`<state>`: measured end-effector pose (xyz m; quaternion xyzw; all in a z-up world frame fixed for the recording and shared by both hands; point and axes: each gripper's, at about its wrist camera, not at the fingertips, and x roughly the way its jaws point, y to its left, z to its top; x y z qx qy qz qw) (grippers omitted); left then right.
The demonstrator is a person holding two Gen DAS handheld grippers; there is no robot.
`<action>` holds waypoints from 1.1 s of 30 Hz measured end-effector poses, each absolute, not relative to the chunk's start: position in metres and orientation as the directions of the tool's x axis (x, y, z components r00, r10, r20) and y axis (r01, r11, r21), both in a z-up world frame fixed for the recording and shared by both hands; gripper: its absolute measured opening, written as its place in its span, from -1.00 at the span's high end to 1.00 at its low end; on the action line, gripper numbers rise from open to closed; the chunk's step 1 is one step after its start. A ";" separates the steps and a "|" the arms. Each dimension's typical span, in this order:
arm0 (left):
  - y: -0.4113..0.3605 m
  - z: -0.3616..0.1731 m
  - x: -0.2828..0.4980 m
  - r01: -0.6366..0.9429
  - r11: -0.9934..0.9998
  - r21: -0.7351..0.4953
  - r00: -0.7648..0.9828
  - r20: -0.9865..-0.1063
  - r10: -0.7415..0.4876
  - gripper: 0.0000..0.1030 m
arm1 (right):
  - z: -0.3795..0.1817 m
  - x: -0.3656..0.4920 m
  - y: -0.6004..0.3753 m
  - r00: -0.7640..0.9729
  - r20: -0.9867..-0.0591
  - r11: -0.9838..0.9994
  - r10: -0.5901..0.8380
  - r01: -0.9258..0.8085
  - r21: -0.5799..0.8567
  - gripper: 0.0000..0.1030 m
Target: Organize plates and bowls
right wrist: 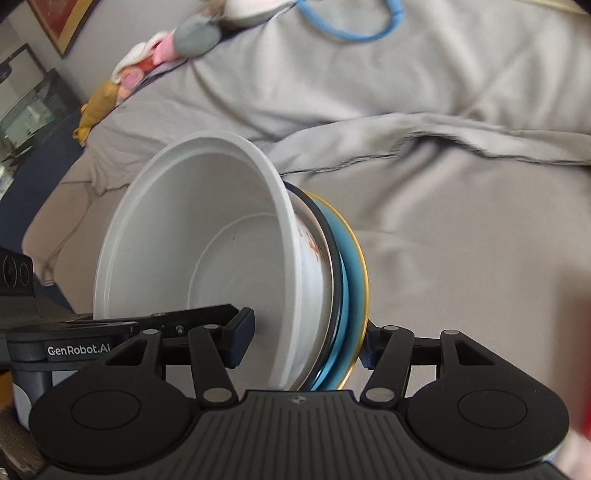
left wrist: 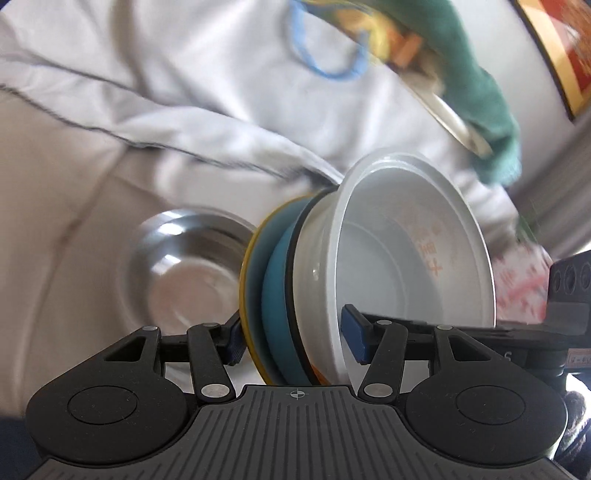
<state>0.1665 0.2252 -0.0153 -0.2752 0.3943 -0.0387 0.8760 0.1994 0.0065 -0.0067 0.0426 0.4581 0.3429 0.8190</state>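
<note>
A stack of dishes is held on edge between both grippers: a white plastic bowl (left wrist: pixel 399 254) nested on a dark-rimmed dish and a blue plate with a yellow rim (left wrist: pixel 258 280). My left gripper (left wrist: pixel 291 339) is shut on the stack's lower edge. My right gripper (right wrist: pixel 303 343) is shut on the same stack, where the white bowl (right wrist: pixel 207 251) and the blue plate (right wrist: pixel 352 277) show. A steel bowl (left wrist: pixel 184 273) lies on the bed sheet behind the stack, left of it. The other gripper's body shows at the edge of each view.
A rumpled grey bed sheet (right wrist: pixel 461 229) covers the surface. A blue cord loop (right wrist: pixel 354 26) lies at the far side. Soft toys and cloth (right wrist: pixel 147 62) sit at the far left, a green cloth (left wrist: pixel 480 92) and a metal plate (left wrist: pixel 450 118) at the right.
</note>
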 end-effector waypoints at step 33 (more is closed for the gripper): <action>0.319 -0.076 0.176 -0.263 0.740 -0.619 0.753 -0.611 -0.244 0.04 | -0.035 0.235 0.119 0.474 -0.812 0.856 0.341 -0.513 0.060 -0.11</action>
